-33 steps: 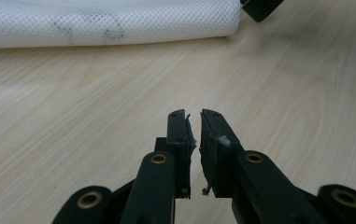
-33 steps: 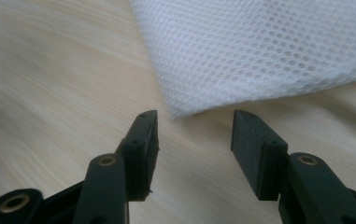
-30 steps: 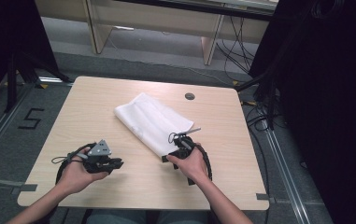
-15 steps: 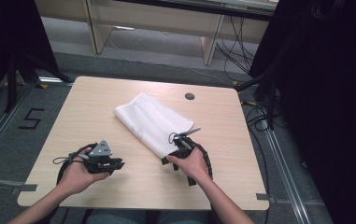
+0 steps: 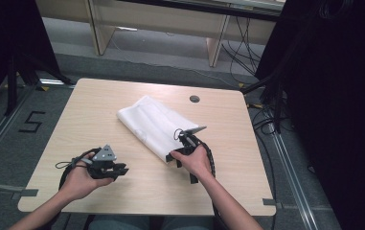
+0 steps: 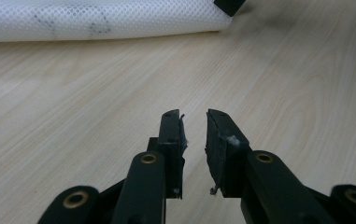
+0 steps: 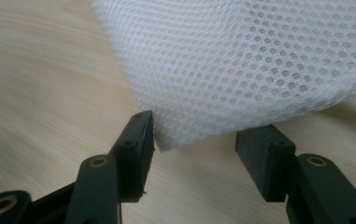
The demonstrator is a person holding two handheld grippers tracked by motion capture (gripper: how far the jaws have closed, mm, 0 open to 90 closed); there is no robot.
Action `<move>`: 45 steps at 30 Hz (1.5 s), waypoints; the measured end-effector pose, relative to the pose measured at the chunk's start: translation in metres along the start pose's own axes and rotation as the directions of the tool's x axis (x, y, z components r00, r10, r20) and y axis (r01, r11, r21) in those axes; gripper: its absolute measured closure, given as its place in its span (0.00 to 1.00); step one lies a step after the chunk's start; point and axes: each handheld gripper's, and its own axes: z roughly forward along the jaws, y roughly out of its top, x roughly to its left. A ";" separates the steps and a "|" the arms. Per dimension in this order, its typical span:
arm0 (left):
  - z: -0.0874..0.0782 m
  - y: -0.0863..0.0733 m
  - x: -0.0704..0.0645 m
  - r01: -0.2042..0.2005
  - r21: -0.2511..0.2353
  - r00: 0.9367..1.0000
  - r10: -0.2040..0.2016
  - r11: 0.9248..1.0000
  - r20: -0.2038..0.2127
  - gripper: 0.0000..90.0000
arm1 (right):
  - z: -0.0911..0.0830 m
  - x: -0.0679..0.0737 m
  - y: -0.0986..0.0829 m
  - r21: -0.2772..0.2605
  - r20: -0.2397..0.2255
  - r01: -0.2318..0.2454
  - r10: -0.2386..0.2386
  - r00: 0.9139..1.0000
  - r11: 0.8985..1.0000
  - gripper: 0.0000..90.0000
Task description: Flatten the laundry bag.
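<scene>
White mesh cloth (image 5: 153, 125) lies folded in a long slab, slanting across the middle of your wooden table (image 5: 94, 115), its honeycomb weave fine and slightly see-through. Your right gripper (image 7: 195, 135) stands wide open with the cloth's near corner between its jaws, one jaw touching it. Your left gripper (image 6: 194, 128) rests apart on bare wood, jaws narrowly parted, holding nothing.

Light wood-grain table (image 5: 98, 120) with a dark round grommet (image 5: 194, 98) was set on grey floor (image 5: 161, 72). A "5" marking (image 5: 32, 121) was taped at left. Pale furniture legs (image 5: 216, 45) and trailing cables (image 5: 240, 33) were seen behind; dark drapes (image 5: 333, 96) were hung at right.
</scene>
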 end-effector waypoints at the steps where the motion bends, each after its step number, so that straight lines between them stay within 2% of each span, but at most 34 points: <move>1: 0.000 0.000 0.000 -0.010 0.003 1.000 0.010 1.000 -0.007 0.83 | 0.000 0.000 0.000 0.000 0.000 0.000 0.000 1.000 1.000 0.53; 2: 0.000 0.000 0.000 -0.011 0.004 1.000 0.011 1.000 0.002 0.83 | -0.001 0.001 0.002 0.025 -0.012 -0.020 0.020 1.000 0.999 0.54; 8: 0.000 -0.001 0.001 -0.015 0.004 1.000 0.015 1.000 0.000 0.82 | 0.002 0.000 0.006 0.028 -0.010 -0.065 0.065 0.998 0.998 0.66; 9: 0.001 -0.001 0.001 -0.016 0.006 1.000 0.016 1.000 -0.002 0.81 | 0.003 0.002 0.008 0.022 0.000 -0.065 0.065 0.998 0.998 0.74; 10: 0.001 -0.001 0.002 -0.021 0.012 1.000 0.021 1.000 -0.011 0.81 | 0.003 0.002 0.008 0.022 0.000 -0.065 0.065 0.998 0.998 0.74; 13: 0.001 -0.001 0.001 -0.020 0.011 1.000 0.020 1.000 -0.009 0.80 | 0.004 0.003 0.009 0.025 -0.003 -0.001 0.001 1.000 1.000 0.88; 14: 0.002 -0.002 0.001 0.005 0.003 1.000 -0.005 1.000 -0.001 0.80 | 0.004 0.003 0.009 0.025 0.013 0.072 -0.073 0.997 0.997 0.94; 15: 0.002 -0.002 0.001 0.005 0.003 1.000 -0.005 1.000 -0.001 0.80 | 0.004 0.003 0.009 0.025 0.013 0.072 -0.073 0.997 0.997 0.94; 16: 0.001 -0.002 0.002 -0.013 0.006 1.000 0.013 1.000 -0.003 0.80 | 0.004 0.004 0.009 0.019 0.029 0.088 -0.088 0.996 0.996 0.96; 18: 0.001 -0.002 0.003 -0.002 0.007 1.000 0.002 1.000 -0.003 0.80 | 0.003 0.004 0.008 0.036 0.039 0.121 -0.123 0.992 0.992 0.96; 19: 0.001 -0.002 0.002 0.009 0.008 1.000 -0.009 1.000 -0.008 0.80 | 0.004 -0.002 0.009 0.003 0.054 0.217 -0.217 0.975 0.976 0.96; 20: 0.001 -0.002 0.002 0.008 0.009 1.000 -0.008 1.000 -0.009 0.79 | 0.002 0.002 0.006 0.037 0.080 0.163 -0.166 0.983 0.986 0.96; 21: 0.001 -0.003 0.003 0.002 0.004 1.000 -0.002 1.000 -0.005 0.78 | -0.002 -0.003 0.002 0.026 0.043 0.234 -0.235 0.971 0.972 0.96; 22: 0.000 -0.002 0.004 -0.013 0.004 1.000 0.013 1.000 -0.008 0.78 | -0.002 -0.003 0.002 0.026 0.043 0.234 -0.235 0.971 0.972 0.96; 24: 0.000 -0.002 0.004 0.013 -0.002 1.000 -0.013 1.000 -0.020 0.77 | -0.007 -0.004 -0.005 0.034 0.058 0.228 -0.229 0.972 0.973 0.96; 25: 0.000 -0.002 0.007 0.012 -0.010 1.000 -0.012 1.000 -0.027 0.74 | -0.013 -0.008 -0.014 0.048 0.040 0.261 -0.263 0.964 0.964 0.96; 27: 0.000 -0.002 0.008 0.022 -0.015 0.999 -0.022 1.000 -0.033 0.72 | -0.016 -0.010 -0.018 0.059 0.042 0.265 -0.268 0.963 0.962 0.96; 28: 0.000 -0.002 0.010 0.021 -0.019 0.999 -0.022 1.000 -0.036 0.70 | -0.019 -0.014 -0.023 0.066 0.035 0.302 -0.305 0.952 0.951 0.96; 29: 0.000 -0.002 0.012 0.023 -0.020 0.999 -0.024 1.000 -0.047 0.67 | -0.026 -0.019 -0.032 0.093 0.057 0.332 -0.338 0.939 0.939 0.96; 30: 0.001 -0.002 0.015 0.035 -0.029 0.998 -0.036 0.999 -0.046 0.67 | -0.026 -0.019 -0.032 0.093 0.057 0.332 -0.338 0.939 0.939 0.96; 31: 0.001 0.000 0.021 0.043 -0.039 0.997 -0.046 0.998 -0.062 0.62 | -0.033 -0.027 -0.041 0.101 0.031 0.375 -0.380 0.925 0.921 0.96; 32: 0.001 0.000 0.021 0.043 -0.039 0.997 -0.046 0.998 -0.062 0.60 | -0.033 -0.027 -0.041 0.101 0.031 0.375 -0.380 0.925 0.921 0.96; 33: 0.002 0.001 0.024 0.078 -0.052 0.994 -0.081 0.996 -0.067 0.60 | -0.037 -0.031 -0.044 0.111 0.029 0.394 -0.399 0.916 0.912 0.96; 34: 0.002 0.002 0.028 0.070 -0.055 0.995 -0.074 0.996 -0.069 0.58 | -0.042 -0.033 -0.049 0.113 0.036 0.382 -0.388 0.921 0.917 0.96; 35: 0.002 0.004 0.032 0.088 -0.061 0.994 -0.092 0.994 -0.058 0.55 | -0.049 -0.040 -0.055 0.101 0.050 0.412 -0.418 0.907 0.906 0.96; 36: 0.003 0.006 0.036 0.108 -0.071 0.993 -0.112 0.992 -0.049 0.55 | -0.049 -0.040 -0.055 0.101 0.050 0.412 -0.418 0.907 0.906 0.96; 37: 0.006 0.008 0.039 0.150 -0.077 0.987 -0.154 0.986 -0.041 0.54 | -0.052 -0.045 -0.057 0.085 0.053 0.414 -0.419 0.906 0.906 0.96; 38: 0.009 0.010 0.044 0.175 -0.084 0.984 -0.178 0.981 -0.031 0.52 | -0.056 -0.049 -0.058 0.084 0.063 0.411 -0.416 0.907 0.908 0.95; 39: 0.012 0.012 0.048 0.191 -0.073 0.981 -0.193 0.979 -0.028 0.51 | -0.062 -0.057 -0.060 0.084 0.064 0.388 -0.394 0.917 0.918 0.94; 41: 0.019 0.018 0.054 0.199 -0.066 0.979 -0.201 0.978 -0.037 0.50 | -0.063 -0.062 -0.061 0.072 0.069 0.383 -0.388 0.919 0.921 0.93; 42: 0.023 0.021 0.056 0.201 -0.062 0.978 -0.203 0.978 -0.036 0.50 | -0.065 -0.064 -0.062 0.071 0.089 0.360 -0.365 0.927 0.930 0.91; 43: 0.028 0.030 0.058 0.209 -0.073 0.977 -0.212 0.975 -0.036 0.49 | -0.068 -0.071 -0.062 0.048 0.090 0.341 -0.344 0.935 0.939 0.87; 44: 0.028 0.030 0.058 0.209 -0.073 0.977 -0.212 0.975 -0.036 0.49 | -0.068 -0.071 -0.062 0.048 0.090 0.341 -0.344 0.935 0.939 0.87; 45: 0.029 0.035 0.060 0.187 -0.061 0.981 -0.190 0.980 -0.039 0.49 | -0.070 -0.074 -0.062 0.033 0.094 0.320 -0.322 0.942 0.947 0.86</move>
